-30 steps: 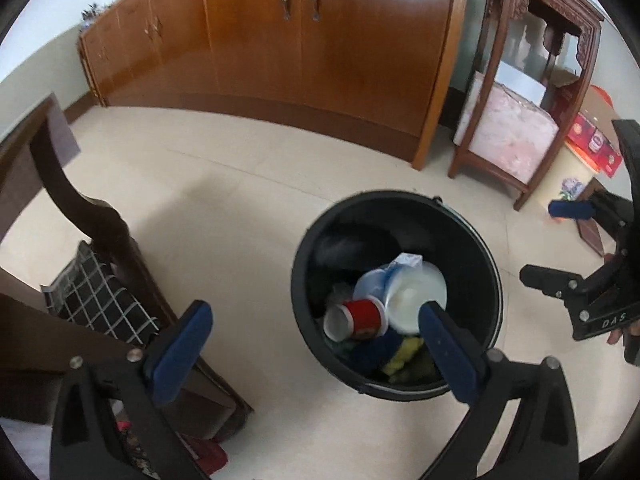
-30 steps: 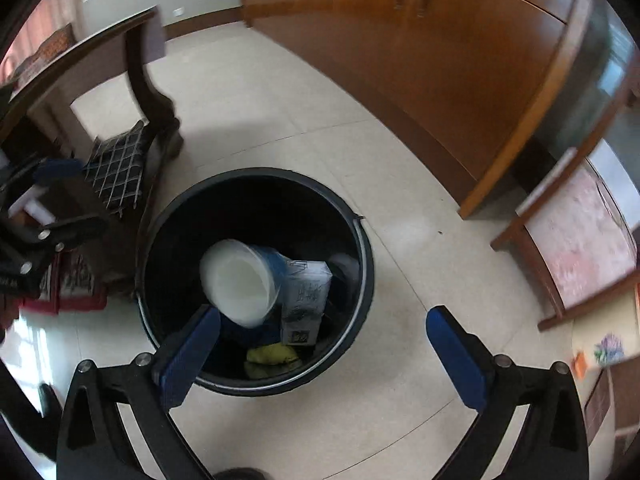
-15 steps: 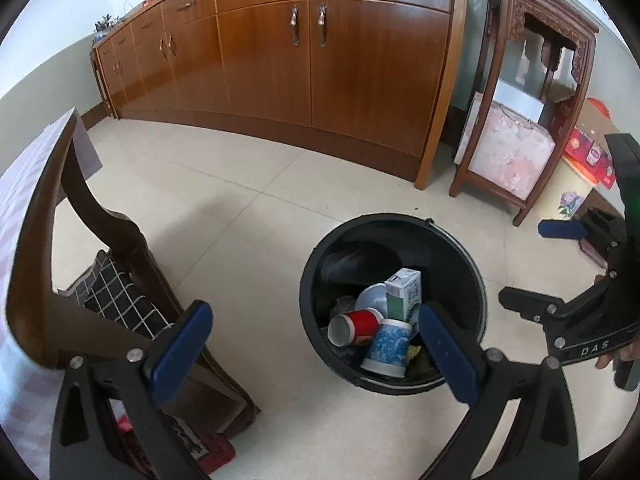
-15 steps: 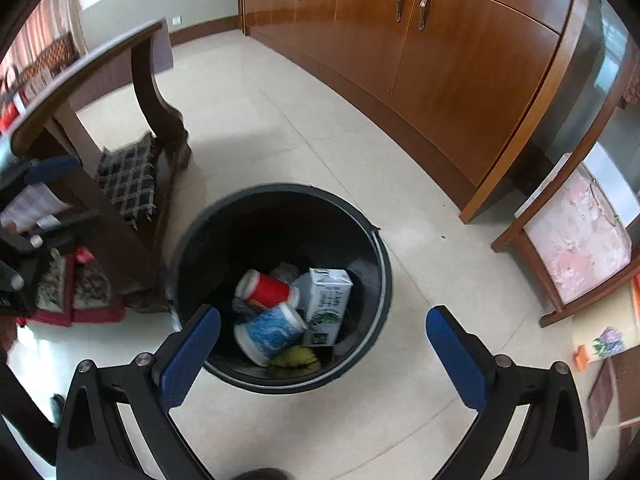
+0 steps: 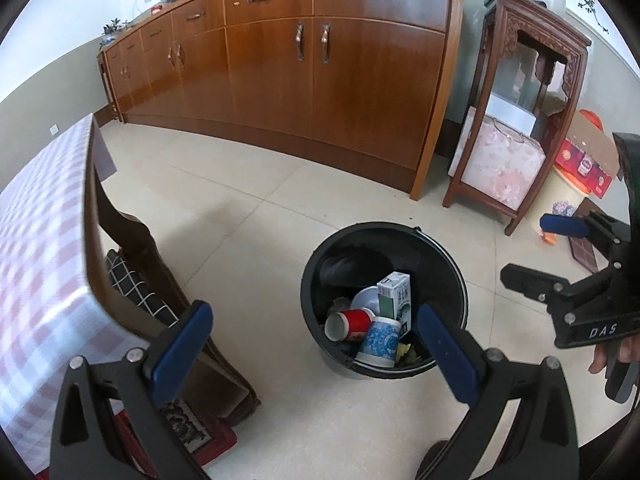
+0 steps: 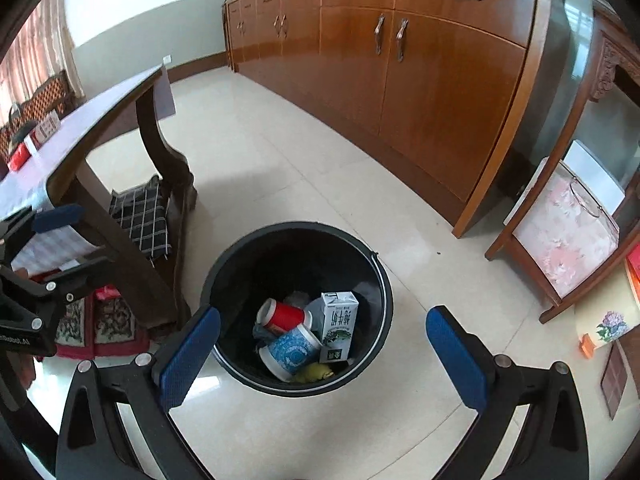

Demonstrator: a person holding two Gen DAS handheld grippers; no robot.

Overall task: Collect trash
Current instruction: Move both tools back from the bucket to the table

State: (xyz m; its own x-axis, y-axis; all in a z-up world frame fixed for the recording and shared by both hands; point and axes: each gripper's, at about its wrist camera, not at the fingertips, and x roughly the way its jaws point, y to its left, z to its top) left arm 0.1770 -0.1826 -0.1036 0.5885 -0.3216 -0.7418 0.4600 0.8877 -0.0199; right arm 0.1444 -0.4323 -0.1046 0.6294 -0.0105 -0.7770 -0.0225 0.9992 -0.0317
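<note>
A black trash bin (image 5: 316, 276) stands on the tiled floor; it also shows in the right wrist view (image 6: 224, 276). Inside lie a red cup (image 5: 350, 322) (image 6: 282, 314), a blue-patterned paper cup (image 5: 380, 342) (image 6: 292, 350), a white and green carton (image 5: 396, 298) (image 6: 338, 326) and some yellow scrap (image 6: 316, 372). My left gripper (image 5: 316, 354) is open and empty, held above the bin. My right gripper (image 6: 324, 354) is open and empty above the bin too, and shows at the right of the left wrist view (image 5: 536, 252).
A wooden table (image 5: 92, 216) with a checked cloth stands to the left, with a plaid cushion (image 6: 140, 216) under it. A long wooden cabinet (image 5: 320, 72) lines the far wall. A carved stand (image 5: 520, 120) with a pink bag and boxes (image 5: 580, 164) stands at the right.
Both grippers have risen away from the bin, which looks smaller now. The blue-patterned cup has dropped into the bin and lies among the trash.
</note>
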